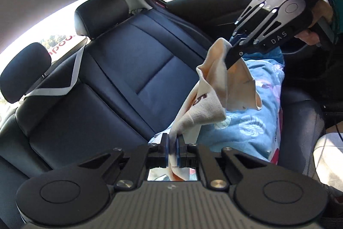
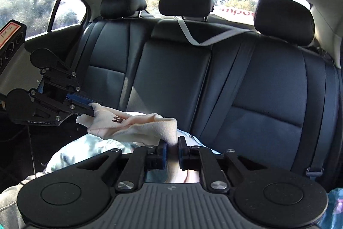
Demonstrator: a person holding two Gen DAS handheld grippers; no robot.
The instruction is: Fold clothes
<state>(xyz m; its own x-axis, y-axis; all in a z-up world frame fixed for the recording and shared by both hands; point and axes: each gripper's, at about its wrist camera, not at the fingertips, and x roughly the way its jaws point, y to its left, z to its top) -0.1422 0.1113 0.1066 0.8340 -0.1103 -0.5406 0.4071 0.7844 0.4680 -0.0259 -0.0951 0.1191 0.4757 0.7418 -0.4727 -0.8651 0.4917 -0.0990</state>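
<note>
A cream cloth (image 1: 211, 104) with dark red lettering hangs in the air between my two grippers, over a blue floral bundle (image 1: 246, 121) on the car's back seat. My left gripper (image 1: 172, 149) is shut on one end of the cloth. My right gripper (image 1: 232, 50) comes in from the upper right and is shut on the other end. In the right wrist view the cloth (image 2: 137, 123) runs from my right gripper (image 2: 172, 150) at the bottom to my left gripper (image 2: 92, 107) at the left. The cloth sags and is bunched in the middle.
The black leather back seat (image 1: 120, 70) with three headrests (image 2: 184, 2) fills both views. A grey seat belt (image 1: 75, 78) lies across the backrest. The car door (image 1: 214, 5) is at the far right in the left wrist view. A person's light trouser leg (image 1: 328, 156) is at the lower right.
</note>
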